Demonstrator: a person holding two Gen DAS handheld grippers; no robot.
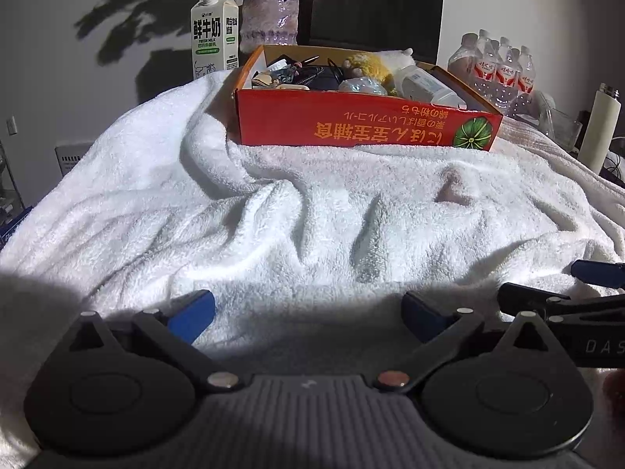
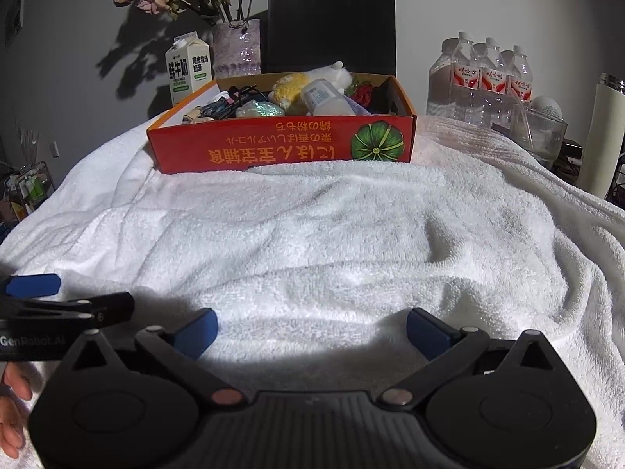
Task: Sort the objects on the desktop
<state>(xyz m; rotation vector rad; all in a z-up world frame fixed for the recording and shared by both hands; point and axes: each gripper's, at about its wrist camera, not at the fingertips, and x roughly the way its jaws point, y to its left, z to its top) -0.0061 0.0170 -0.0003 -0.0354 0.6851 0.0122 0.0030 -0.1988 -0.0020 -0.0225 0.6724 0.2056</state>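
A red cardboard box (image 1: 363, 125) (image 2: 281, 148) stands at the far side of a white towel (image 1: 273, 211) (image 2: 332, 226). It holds a yellow plush toy (image 2: 291, 86), a white bottle (image 2: 324, 97), a crumpled shiny wad (image 2: 259, 109), cables and other small items. My left gripper (image 1: 308, 316) is open and empty, low over the near part of the towel. My right gripper (image 2: 312, 332) is open and empty beside it, to its right; each shows at the edge of the other's view.
Behind the box stand a milk carton (image 1: 214, 35) (image 2: 189, 68), a vase with flowers (image 2: 236, 45) and a black paper bag (image 2: 332, 19). A pack of water bottles (image 2: 488, 74), a glass container (image 2: 541, 133) and a white flask (image 2: 603, 136) stand at the right.
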